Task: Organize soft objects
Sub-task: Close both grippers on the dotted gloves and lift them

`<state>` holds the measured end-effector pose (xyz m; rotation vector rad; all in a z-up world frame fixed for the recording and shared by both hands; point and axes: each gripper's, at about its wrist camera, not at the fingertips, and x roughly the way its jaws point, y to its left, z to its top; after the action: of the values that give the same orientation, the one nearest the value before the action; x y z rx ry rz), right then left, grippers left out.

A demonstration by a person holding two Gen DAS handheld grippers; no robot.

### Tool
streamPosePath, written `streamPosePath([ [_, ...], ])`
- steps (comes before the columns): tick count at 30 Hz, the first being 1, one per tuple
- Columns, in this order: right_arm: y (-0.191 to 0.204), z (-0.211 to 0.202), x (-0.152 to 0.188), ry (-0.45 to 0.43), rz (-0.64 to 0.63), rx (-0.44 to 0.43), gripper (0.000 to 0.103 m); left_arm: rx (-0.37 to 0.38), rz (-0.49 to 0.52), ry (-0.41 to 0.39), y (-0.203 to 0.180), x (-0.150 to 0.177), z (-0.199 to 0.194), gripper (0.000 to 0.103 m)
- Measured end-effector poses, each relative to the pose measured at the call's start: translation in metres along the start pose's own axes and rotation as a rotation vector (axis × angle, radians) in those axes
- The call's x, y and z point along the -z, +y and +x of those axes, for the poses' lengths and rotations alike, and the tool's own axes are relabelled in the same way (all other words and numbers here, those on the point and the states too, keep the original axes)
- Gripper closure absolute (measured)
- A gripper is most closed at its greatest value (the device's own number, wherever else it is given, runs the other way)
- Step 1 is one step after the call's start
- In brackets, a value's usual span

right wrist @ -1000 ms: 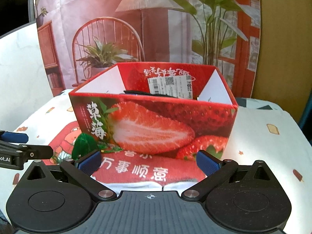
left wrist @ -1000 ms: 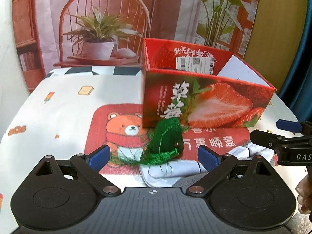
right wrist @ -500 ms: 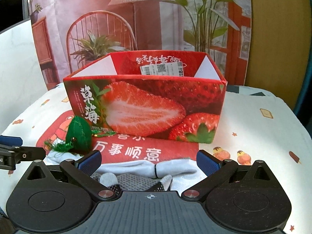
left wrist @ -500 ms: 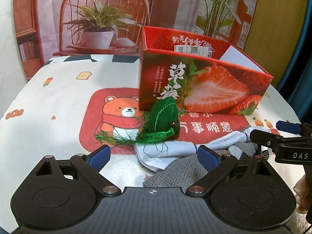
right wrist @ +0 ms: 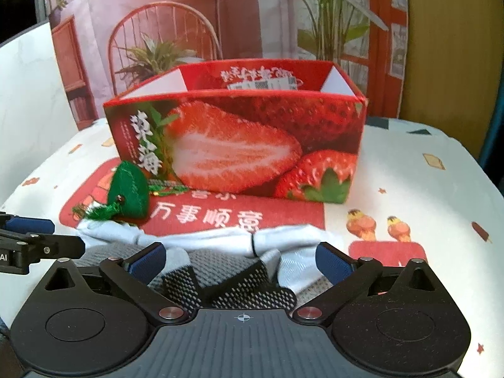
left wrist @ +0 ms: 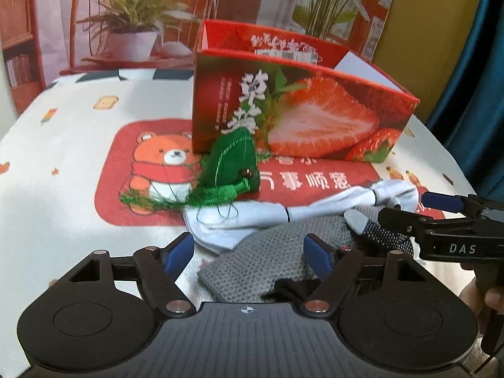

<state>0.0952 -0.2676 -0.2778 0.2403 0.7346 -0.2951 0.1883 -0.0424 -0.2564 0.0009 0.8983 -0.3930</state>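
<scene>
Left gripper [left wrist: 249, 249] fingers spread wide, holding nothing, a grey knit sock [left wrist: 271, 261] lying between them on the table [left wrist: 63, 145]. Right gripper [right wrist: 241, 256] fingers equally wide, empty, over the white sock [right wrist: 220, 237]. Beyond both fingertips, green pouch [left wrist: 236, 163] touching the strawberry box [left wrist: 315, 116].

I see a glossy printed cardboard strawberry box [right wrist: 239, 145] on a matt cotton-looking cloth [right wrist: 425, 189] covering the bench. The green pouch [left wrist: 234, 163] looks like sheeny fabric with a thready tassel. The white sock [left wrist: 315, 209] is smooth knit, the grey sock [left wrist: 261, 264] coarser. Both grippers are matt black plastic with metal rivets.
</scene>
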Motion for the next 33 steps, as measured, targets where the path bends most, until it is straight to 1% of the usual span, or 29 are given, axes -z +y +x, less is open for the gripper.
streamPosePath([
  [6,-0.008,0.000,0.005,0.017,0.032,0.009,0.007,0.014,-0.011,0.044,0.002,0.004,0.008,0.024],
  [13,-0.012,0.002,0.006,0.027,0.045,0.018,0.011,0.020,-0.009,0.058,0.002,0.005,0.010,0.025],
  [19,-0.012,0.004,0.006,0.035,0.040,0.017,0.011,0.012,0.024,0.073,-0.005,0.006,0.014,0.024],
  [22,-0.009,0.006,0.007,0.039,0.029,0.012,0.011,0.009,0.013,0.077,-0.003,0.007,0.016,0.024],
  [28,-0.008,0.001,0.004,0.020,0.024,0.008,0.011,0.003,-0.008,0.052,0.001,0.004,0.009,0.025],
  [33,-0.009,-0.007,0.007,0.009,0.030,-0.002,0.013,-0.003,-0.013,0.013,-0.001,0.005,-0.009,0.027],
])
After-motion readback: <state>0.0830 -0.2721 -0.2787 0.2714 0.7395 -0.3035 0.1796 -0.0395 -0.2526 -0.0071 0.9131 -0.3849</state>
